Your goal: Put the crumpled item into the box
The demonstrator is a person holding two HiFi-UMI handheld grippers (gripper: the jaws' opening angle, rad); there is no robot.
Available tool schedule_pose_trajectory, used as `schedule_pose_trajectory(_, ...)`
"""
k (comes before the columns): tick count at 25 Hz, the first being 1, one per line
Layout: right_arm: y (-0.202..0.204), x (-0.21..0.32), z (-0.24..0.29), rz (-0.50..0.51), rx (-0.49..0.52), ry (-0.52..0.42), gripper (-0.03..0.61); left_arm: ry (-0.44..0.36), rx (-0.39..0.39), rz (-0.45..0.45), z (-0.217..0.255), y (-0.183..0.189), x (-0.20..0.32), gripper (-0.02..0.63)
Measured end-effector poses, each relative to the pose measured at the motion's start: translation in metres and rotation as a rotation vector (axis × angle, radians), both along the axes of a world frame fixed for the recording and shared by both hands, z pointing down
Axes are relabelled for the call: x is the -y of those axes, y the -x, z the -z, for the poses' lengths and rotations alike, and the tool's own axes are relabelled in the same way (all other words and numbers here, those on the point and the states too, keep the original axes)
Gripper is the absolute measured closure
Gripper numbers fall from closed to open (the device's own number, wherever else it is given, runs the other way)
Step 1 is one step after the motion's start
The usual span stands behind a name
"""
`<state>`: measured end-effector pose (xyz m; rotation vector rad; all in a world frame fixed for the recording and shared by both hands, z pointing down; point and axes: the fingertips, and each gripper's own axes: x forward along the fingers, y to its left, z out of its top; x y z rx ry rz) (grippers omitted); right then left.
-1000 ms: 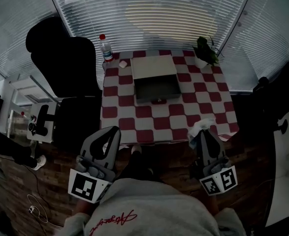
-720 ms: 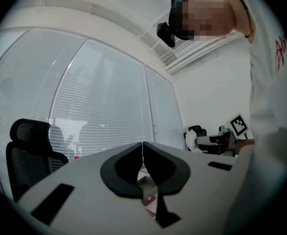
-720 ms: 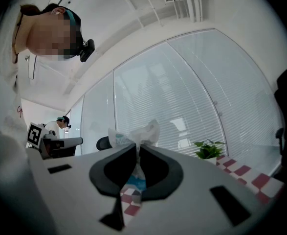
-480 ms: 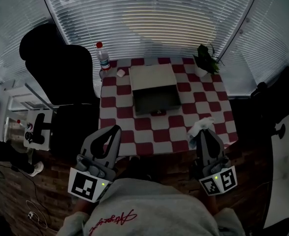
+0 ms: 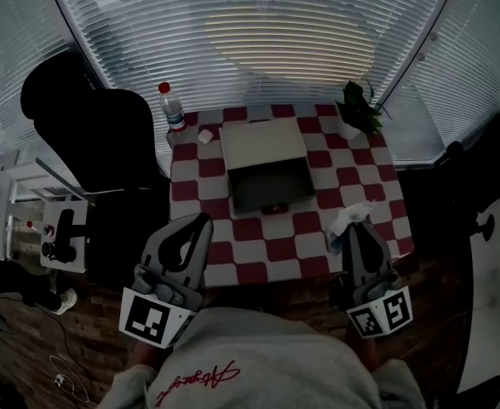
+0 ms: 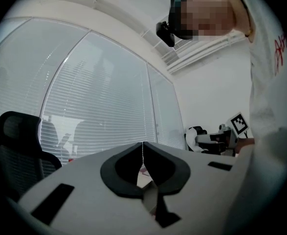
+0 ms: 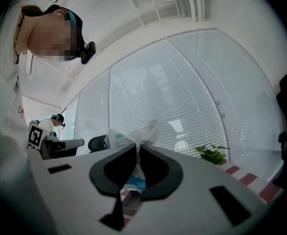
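- Head view is dim. The far end of the box (image 5: pixel 271 181) lies under its raised lid, and a small reddish thing by its near wall is too small to make out.
- The right gripper (image 5: pixel 353 227) is clenched on the crumpled item (image 5: pixel 343 221), a pale wad held over the near right part of the checkered table (image 5: pixel 275 247), well apart from the box. In the right gripper view, the wad (image 7: pixel 133 132) bulges above the closed jaws (image 7: pixel 137 147), and its blue print is too blurred to read.
- The left gripper (image 5: pixel 200 221) hangs off the table's near left edge. In the left gripper view its jaws (image 6: pixel 143 144) meet with nothing between them.
- Red script on the sweatshirt (image 5: pixel 250 360) is cut off and cannot be read.
- A red-capped bottle (image 5: pixel 172 109), a small white lump (image 5: pixel 204 135) and a potted plant (image 5: pixel 358 107) stand at the far corners, with a black chair (image 5: pixel 88 126) on the left.
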<state>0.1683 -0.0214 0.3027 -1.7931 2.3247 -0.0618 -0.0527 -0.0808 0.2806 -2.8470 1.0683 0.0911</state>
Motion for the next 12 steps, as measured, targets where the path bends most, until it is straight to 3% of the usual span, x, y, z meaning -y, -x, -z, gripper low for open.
schedule_pose_trajectory(12, 0.002, 0.050, -0.001, -0.020, -0.004, 0.025, 0.546, 0.024, 0.009, -0.033, -0.002, -0.004, 0.056, 0.595)
